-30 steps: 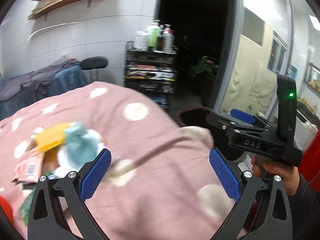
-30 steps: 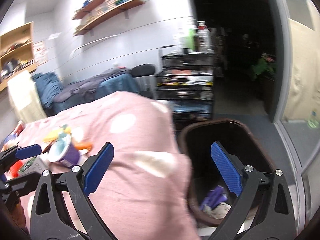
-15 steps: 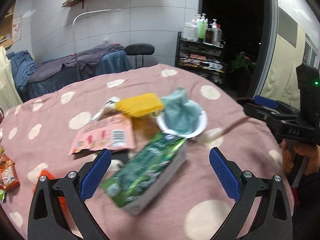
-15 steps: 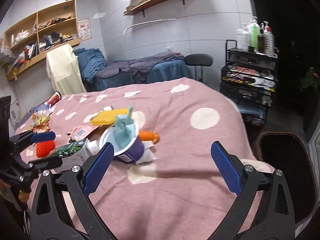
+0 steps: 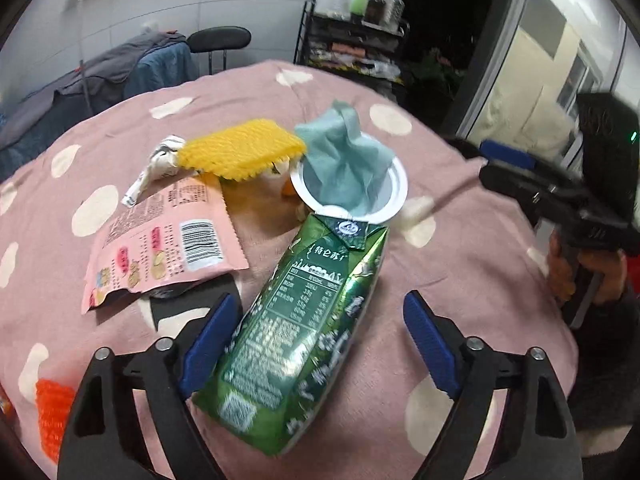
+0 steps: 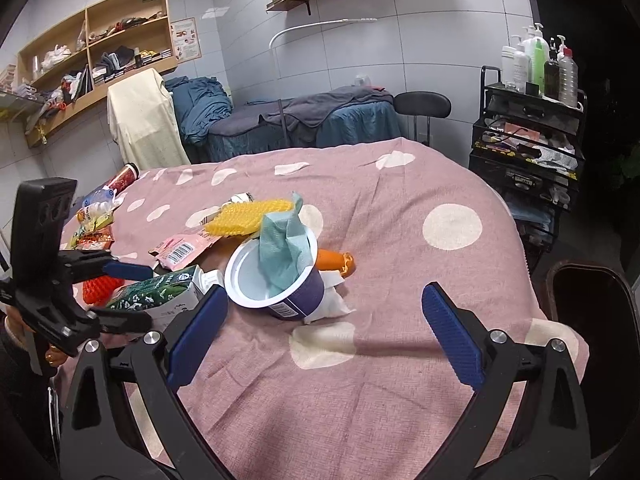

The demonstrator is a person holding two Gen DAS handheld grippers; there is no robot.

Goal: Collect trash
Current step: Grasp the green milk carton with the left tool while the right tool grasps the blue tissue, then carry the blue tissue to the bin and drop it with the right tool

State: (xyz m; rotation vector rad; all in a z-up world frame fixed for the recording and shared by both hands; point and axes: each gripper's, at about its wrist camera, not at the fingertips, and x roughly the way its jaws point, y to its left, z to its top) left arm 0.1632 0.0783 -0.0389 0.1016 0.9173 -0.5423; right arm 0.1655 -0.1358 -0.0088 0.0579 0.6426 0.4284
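A green milk carton (image 5: 304,320) lies on the pink dotted tablecloth (image 5: 460,280), between the fingers of my open left gripper (image 5: 320,344); the left pad is close to or touching it. Beyond it stands a white cup (image 5: 384,196) stuffed with a teal napkin (image 5: 344,156), beside a yellow foam net (image 5: 240,152) and a pink snack wrapper (image 5: 168,244). In the right wrist view my right gripper (image 6: 324,336) is open and empty just before the cup (image 6: 280,284), with the carton (image 6: 156,292) and left gripper (image 6: 120,296) at its left.
A dark trash bin (image 6: 592,320) stands off the table's right edge. An orange tube (image 6: 336,260) and white tissue (image 6: 332,304) lie behind the cup. A red foam net (image 5: 52,404) and several snack packets (image 6: 92,220) lie at the left. A black rack (image 6: 528,148) with bottles stands behind.
Both grippers swung left from the trash bin to the table. My left gripper dropped close over the green carton, which now lies between its fingers. The right gripper closed in on the cup.
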